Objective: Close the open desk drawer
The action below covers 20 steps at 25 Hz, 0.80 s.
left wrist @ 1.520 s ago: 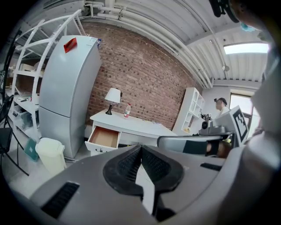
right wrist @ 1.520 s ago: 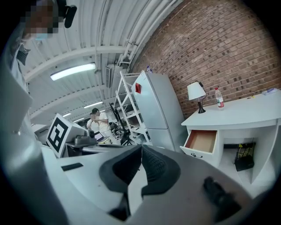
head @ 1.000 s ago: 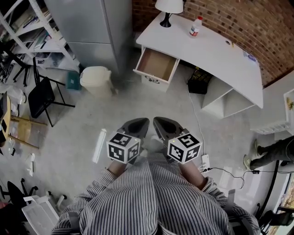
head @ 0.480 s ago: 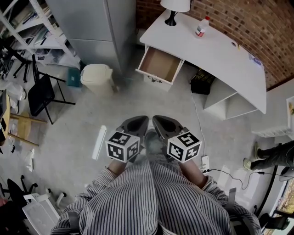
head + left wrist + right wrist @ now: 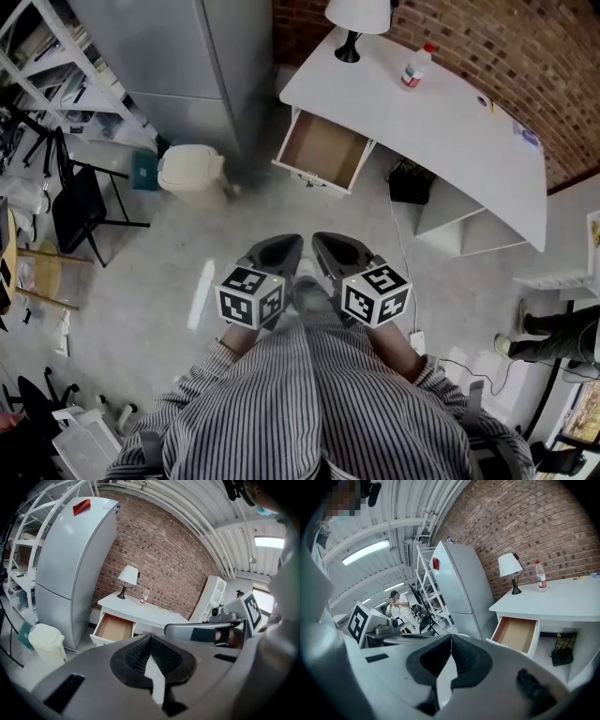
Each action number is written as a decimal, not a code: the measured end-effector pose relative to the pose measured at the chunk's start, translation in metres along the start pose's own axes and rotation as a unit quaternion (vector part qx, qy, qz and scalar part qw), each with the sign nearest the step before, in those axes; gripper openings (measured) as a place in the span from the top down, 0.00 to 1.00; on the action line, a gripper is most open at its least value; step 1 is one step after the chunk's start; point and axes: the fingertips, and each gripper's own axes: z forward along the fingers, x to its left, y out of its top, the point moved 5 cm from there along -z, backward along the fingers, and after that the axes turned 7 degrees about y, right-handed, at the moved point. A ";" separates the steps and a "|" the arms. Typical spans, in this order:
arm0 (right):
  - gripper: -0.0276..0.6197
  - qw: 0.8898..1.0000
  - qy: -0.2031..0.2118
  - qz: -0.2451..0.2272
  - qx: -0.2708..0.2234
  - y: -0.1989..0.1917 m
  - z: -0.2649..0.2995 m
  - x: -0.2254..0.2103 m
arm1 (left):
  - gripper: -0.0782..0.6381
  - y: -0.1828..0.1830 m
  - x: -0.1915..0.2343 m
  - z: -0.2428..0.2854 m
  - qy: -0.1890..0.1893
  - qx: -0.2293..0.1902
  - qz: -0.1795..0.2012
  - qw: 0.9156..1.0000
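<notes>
Upper centre, the desk drawer (image 5: 323, 152) gapes, well apart from left gripper (image 5: 278, 251) and right gripper (image 5: 330, 250), both closed empty; a skewed shove could jam it

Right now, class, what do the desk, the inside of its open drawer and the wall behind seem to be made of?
The desk looks like painted or laminated board: smooth matt white, no grain. The drawer has a white front, but its inside looks like bare wood or fibreboard, flat light brown. The wall is brick: reddish-brown blocks with pale mortar lines.
</notes>
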 end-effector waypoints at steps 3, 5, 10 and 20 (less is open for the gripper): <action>0.93 1.000 0.006 -0.006 0.000 0.024 0.018 -0.022 | 0.87 0.022 0.014 0.023 0.007 -0.003 -0.001 1.000; 0.93 1.000 0.012 -0.011 0.002 0.039 0.028 -0.036 | 0.87 0.036 0.023 0.038 0.012 -0.006 -0.004 1.000; 0.93 1.000 0.017 -0.020 0.004 0.073 0.048 -0.076 | 0.87 0.073 0.038 0.079 0.017 -0.011 -0.002 1.000; 0.93 1.000 0.016 -0.018 0.003 0.111 0.075 -0.149 | 0.87 0.112 0.059 0.152 0.018 -0.006 0.001 1.000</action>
